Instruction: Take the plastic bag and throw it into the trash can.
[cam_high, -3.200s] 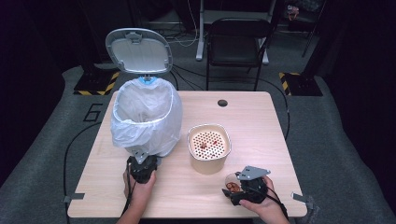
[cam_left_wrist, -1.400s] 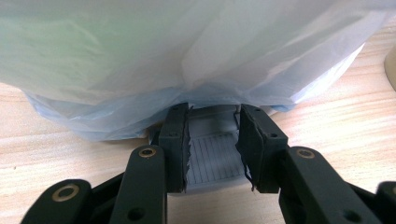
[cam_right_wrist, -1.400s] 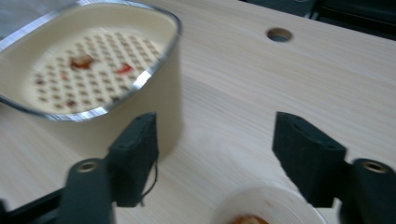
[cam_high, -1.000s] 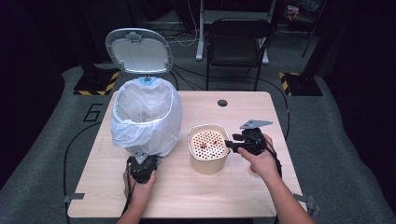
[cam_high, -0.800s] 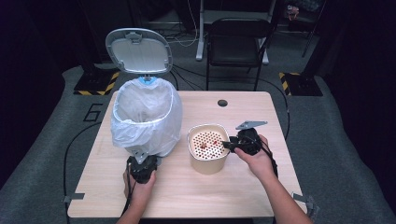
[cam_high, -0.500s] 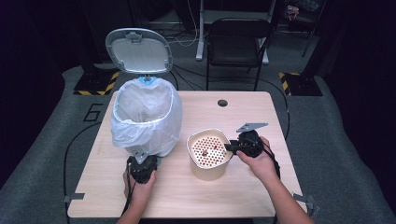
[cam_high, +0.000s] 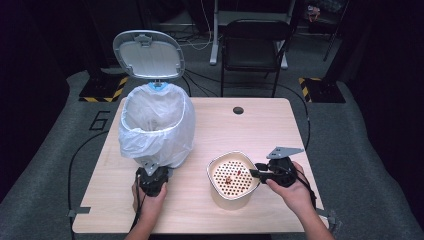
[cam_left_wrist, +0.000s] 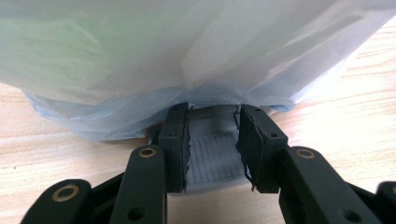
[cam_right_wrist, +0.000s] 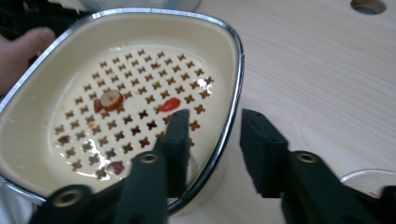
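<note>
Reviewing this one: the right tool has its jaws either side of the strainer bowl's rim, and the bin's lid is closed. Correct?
Not quite. The bin's lid stands open, as the high view shows. The rest holds: the right tool has one jaw inside and one outside the strainer bowl's rim, seen in the right gripper view.

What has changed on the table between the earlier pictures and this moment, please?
The right tongs came up from the table's near right corner to the cream strainer bowl, and their jaws now straddle its rim, one inside, one outside. The bowl has slid nearer the person. The left tongs stayed on the grey pedal of the bagged bin, whose lid remains up.
</note>
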